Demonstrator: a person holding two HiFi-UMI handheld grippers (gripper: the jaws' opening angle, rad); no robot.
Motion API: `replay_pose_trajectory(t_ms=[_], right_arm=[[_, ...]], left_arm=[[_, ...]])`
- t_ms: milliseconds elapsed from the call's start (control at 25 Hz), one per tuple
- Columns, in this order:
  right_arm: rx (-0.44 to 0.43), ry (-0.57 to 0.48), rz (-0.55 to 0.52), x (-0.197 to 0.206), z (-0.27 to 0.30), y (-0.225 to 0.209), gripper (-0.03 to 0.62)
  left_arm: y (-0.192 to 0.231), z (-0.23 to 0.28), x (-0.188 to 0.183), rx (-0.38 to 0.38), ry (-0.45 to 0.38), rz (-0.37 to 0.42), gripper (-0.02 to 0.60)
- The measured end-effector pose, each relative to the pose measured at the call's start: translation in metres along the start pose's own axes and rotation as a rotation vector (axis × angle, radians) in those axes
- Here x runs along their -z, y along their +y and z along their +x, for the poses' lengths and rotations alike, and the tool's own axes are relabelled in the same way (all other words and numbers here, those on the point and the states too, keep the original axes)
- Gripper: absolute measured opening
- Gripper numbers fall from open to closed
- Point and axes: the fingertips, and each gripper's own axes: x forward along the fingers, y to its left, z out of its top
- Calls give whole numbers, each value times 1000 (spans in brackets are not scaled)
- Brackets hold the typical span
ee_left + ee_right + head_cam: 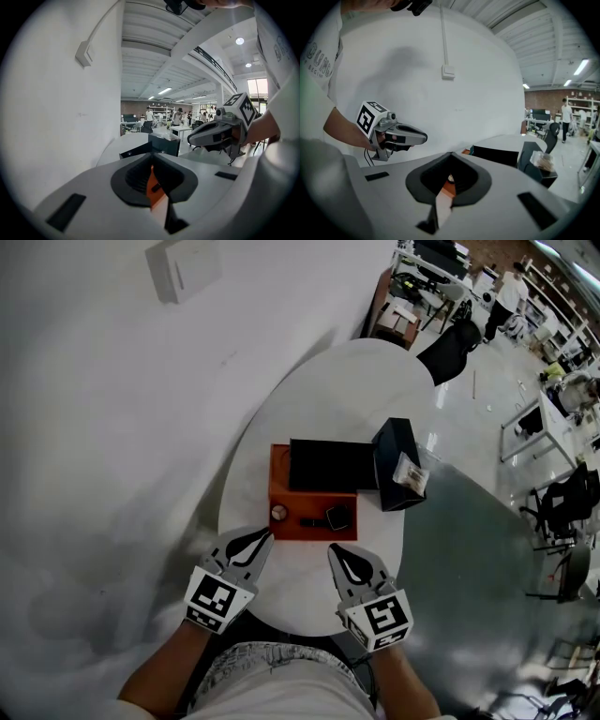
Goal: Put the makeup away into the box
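The tray [278, 474] is orange, the box [330, 465] black, the table [356, 390] and wall [112, 427] white

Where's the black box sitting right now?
In the head view the black box sits mid-table, at the far side of the orange tray, just beyond the makeup pieces and left of a taller black case with a packet on it.

Open-plan lab: desk rows [551, 423], office chairs [572, 491] (ceiling strip lights [164, 90]).
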Motion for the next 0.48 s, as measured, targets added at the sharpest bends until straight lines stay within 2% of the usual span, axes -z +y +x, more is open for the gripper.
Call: replay_pose_trajectory(t_ms=[480], right_arm=[[-10,13,10,3,10,7,6]], left_arm=[[8,-2,5,-4,0,-12,32]])
